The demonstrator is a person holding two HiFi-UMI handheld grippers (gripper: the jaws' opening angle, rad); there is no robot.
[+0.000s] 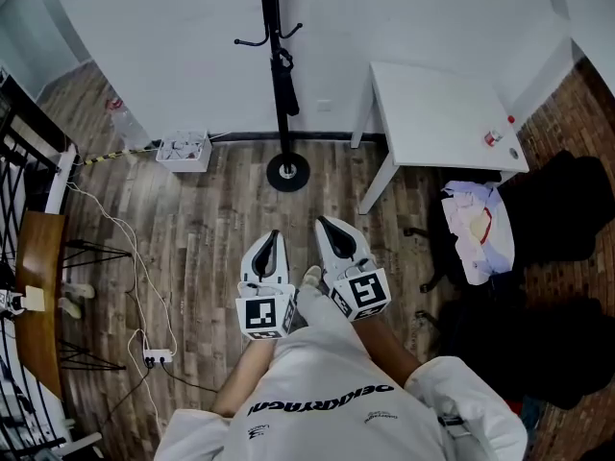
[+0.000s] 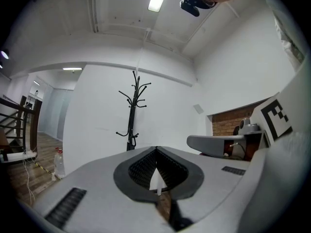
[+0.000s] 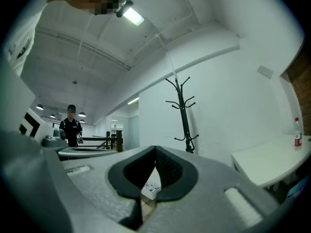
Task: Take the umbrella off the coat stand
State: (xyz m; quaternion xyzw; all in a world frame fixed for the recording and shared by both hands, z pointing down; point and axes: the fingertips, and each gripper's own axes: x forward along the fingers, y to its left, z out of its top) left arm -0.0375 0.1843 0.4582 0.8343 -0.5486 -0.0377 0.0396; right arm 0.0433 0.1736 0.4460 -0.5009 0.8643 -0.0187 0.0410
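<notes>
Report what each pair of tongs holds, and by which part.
Nothing: left tongs and right tongs are shut, empty; the umbrella hangs on the coat stand.

coat stand (image 1: 283, 137) top cropped, umbrella (image 1: 284, 84) small, indistinct

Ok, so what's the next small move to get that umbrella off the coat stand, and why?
Probably step closer: the umbrella hangs on the coat stand well beyond the left gripper and right gripper, both shut and empty.
</notes>
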